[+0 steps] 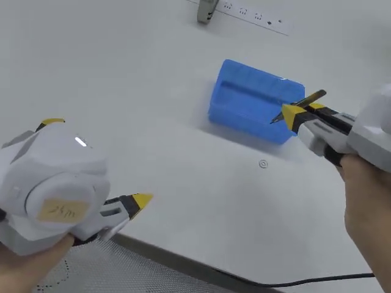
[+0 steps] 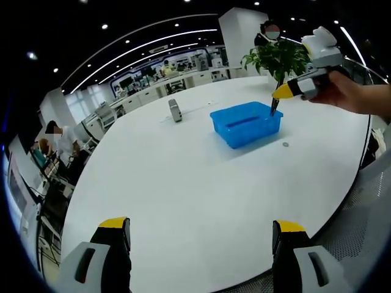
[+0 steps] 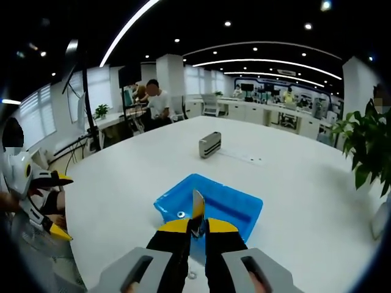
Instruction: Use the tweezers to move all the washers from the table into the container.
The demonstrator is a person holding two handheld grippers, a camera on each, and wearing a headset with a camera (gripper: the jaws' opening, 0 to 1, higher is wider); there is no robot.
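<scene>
A blue container [image 1: 253, 101] sits on the white table [image 1: 122, 91]. My right gripper [image 1: 294, 113] is shut on the tweezers [image 1: 305, 101], whose tips hang over the container's near right part. One washer [image 1: 263, 163] lies on the table just in front of the container. In the right gripper view the tweezers [image 3: 197, 209] point into the container [image 3: 226, 204], where a washer [image 3: 181, 214] lies, and another washer [image 3: 192, 275] rests on the table below the right gripper [image 3: 197, 227]. My left gripper [image 2: 200, 227] is open and holds nothing, near the table's front edge.
A small grey box [image 1: 206, 11] and a power strip [image 1: 253, 15] lie at the table's far side. A black cable [image 1: 293, 282] runs along the near edge. A potted plant [image 3: 366, 146] stands to the right. People sit at desks farther back.
</scene>
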